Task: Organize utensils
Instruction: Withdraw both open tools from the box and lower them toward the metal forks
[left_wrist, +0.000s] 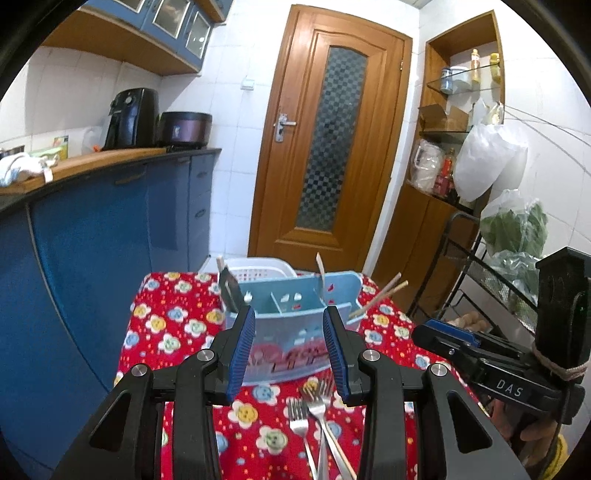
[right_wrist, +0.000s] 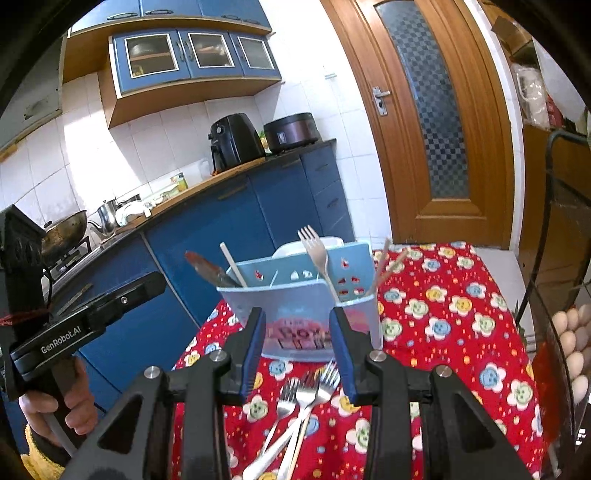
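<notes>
Partly done: your pale blue plastic divided caddy (right_wrist: 306, 295) at frame centre holds one fork (right_wrist: 317, 254), knife and chopsticks; three steel forks (right_wrist: 303, 395) wait on the red floral table (right_wrist: 454, 332) at lower centre. Left gripper (left_wrist: 289, 350) and right gripper (right_wrist: 300, 354): jaws wide open, empty.

A table under a red flowered cloth (left_wrist: 173, 328) carries a blue utensil caddy (left_wrist: 291, 325) (standing upright) and, just before it, loose forks (left_wrist: 310, 410) lying crossed.

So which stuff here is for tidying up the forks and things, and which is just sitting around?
For the job:
- forks on the cloth
- blue utensil holder
- fork already standing in it
- chopsticks in it
- knife in it

Just sitting around:
- air fryer
- rice cooker
- wok
- kettle
- eggs
- white basket
</notes>
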